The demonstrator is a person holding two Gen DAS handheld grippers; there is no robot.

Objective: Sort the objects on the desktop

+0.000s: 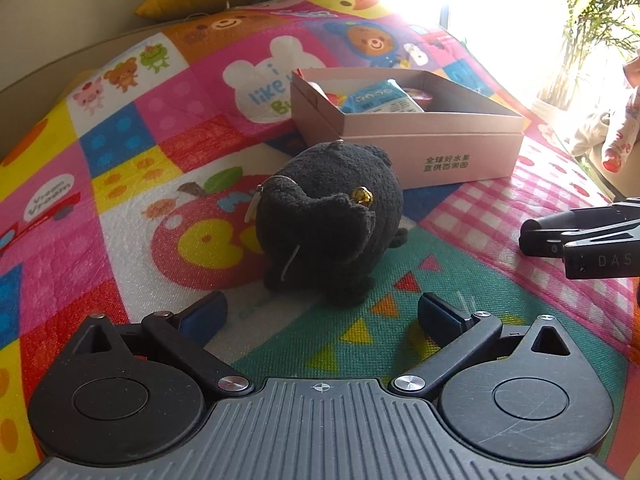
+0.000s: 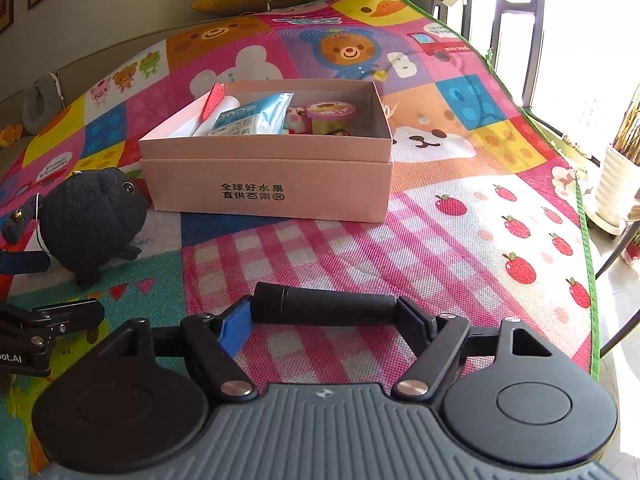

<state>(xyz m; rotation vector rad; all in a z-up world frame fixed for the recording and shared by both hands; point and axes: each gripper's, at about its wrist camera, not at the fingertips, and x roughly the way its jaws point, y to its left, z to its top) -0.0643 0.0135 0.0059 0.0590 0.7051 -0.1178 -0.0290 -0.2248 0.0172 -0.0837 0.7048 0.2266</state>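
Broadly, scene: a bright patchwork play mat is laid flat, with objects to be sorted into a box.

Left tongs: the left gripper is held wide open and empty, its blue pads standing just short of the toy, one to each side.

Plush toy: a black plush toy is stood on the mat between the left gripper and the box, near the box but apart from it.

Toy handling: it is judged light, soft and squashy, not fragile; the round body would best be taken across its middle, well clear of the small gold bell and the white tag.

Box: a pink cardboard box is left open, already partly filled with a blue packet, a small tub and other bits.

Right tongs: the right gripper is closed on a black cylinder, held crosswise by its ends.

Cylinder handling: it is judged stiff and smooth, so liable to slip or roll.

Views compared: the bell and tag are shown only from the left wrist; the box contents and the end-to-end grip are shown clearly only from the right wrist.
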